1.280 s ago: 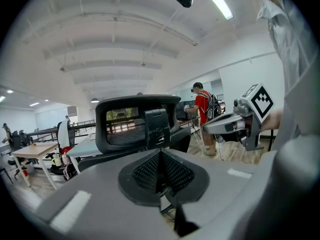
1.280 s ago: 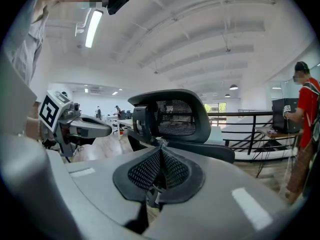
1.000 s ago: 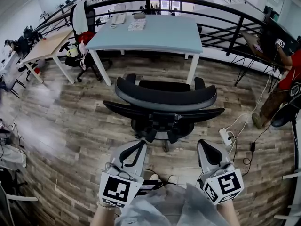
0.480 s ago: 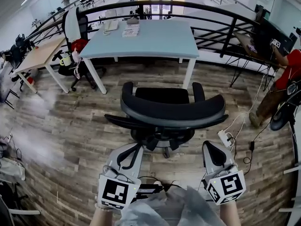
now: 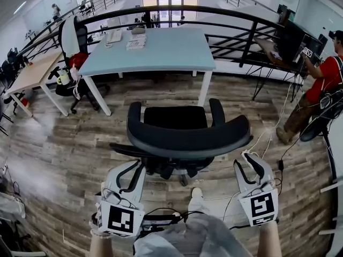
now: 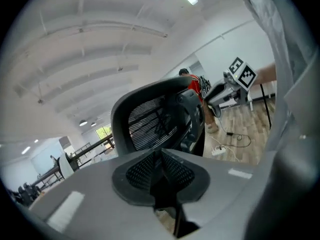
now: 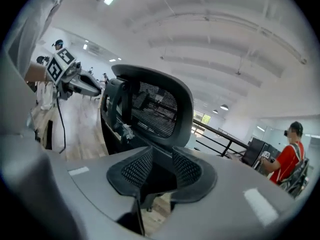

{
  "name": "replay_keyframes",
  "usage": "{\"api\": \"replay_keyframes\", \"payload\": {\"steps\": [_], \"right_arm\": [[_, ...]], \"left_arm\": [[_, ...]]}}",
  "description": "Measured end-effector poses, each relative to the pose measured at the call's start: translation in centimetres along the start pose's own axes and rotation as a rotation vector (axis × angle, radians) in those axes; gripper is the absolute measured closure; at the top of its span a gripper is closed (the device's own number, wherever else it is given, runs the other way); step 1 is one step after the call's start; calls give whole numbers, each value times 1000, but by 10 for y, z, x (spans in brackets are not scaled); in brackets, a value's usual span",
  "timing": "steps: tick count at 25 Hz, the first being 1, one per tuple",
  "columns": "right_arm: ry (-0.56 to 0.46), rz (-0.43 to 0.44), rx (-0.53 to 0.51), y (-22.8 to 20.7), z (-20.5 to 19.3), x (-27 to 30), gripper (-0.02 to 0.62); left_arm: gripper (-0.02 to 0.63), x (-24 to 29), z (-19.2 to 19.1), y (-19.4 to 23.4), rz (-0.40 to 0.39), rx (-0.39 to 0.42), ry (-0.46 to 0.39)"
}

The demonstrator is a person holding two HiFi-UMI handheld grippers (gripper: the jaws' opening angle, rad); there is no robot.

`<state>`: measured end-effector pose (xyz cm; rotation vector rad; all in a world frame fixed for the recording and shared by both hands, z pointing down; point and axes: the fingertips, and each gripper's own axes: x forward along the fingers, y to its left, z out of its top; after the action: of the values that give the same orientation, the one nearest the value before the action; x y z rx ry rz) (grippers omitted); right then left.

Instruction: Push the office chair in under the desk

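A black office chair (image 5: 187,138) stands on the wood floor with its back towards me, its seat just short of the light-blue desk (image 5: 155,52). My left gripper (image 5: 130,166) sits low behind the backrest's left end, jaws together with nothing in them. At the backrest's right end is my right gripper (image 5: 251,159), and its jaws are opening with nothing between them. The mesh backrest (image 6: 150,119) rises beyond the left gripper (image 6: 161,156) in the left gripper view. In the right gripper view the backrest (image 7: 155,104) stands behind the parted jaws of the right gripper (image 7: 161,164).
A second chair (image 5: 71,36) and a wooden desk (image 5: 32,74) stand at the left. A black railing (image 5: 236,15) runs behind the desk. A person in red (image 5: 321,74) stands at the right. A power strip and cables (image 5: 265,138) lie on the floor right of the chair.
The chair and desk look nearer in the head view. Both grippers have come up towards the ends of the backrest. The right gripper's jaws have parted.
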<state>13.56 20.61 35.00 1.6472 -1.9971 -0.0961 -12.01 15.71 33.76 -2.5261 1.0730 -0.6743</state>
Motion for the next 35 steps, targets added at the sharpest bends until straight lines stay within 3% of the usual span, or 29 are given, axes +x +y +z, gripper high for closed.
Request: {"api": "replay_keyframes", "payload": {"steps": [2,4,6,12,21,29,35], "right_arm": [[3,-9,-81,-9,-3,7,463],[27,-13,-149,-17,-7,16,436],[50,-2,-222,-20,-11,26,416],[129,49,-433,-17,-26,49,359],[224,88,-585,-18,-54,73,339],[236,78,-683,-19,-59,88,339],[242,61,-756,-20,-63,91,360]], "left_arm": [[567,3,-4,3,-13,59,14],[471,7,-4,4,-39,76,11],[443,12,-5,7,-44,105,23],[414,26,-27,18,-47,278,136],[408,45,-73,20,-93,512,334],[410,63,-90,22,-56,624,385],[411,70,-91,15,-38,651,390]]}}
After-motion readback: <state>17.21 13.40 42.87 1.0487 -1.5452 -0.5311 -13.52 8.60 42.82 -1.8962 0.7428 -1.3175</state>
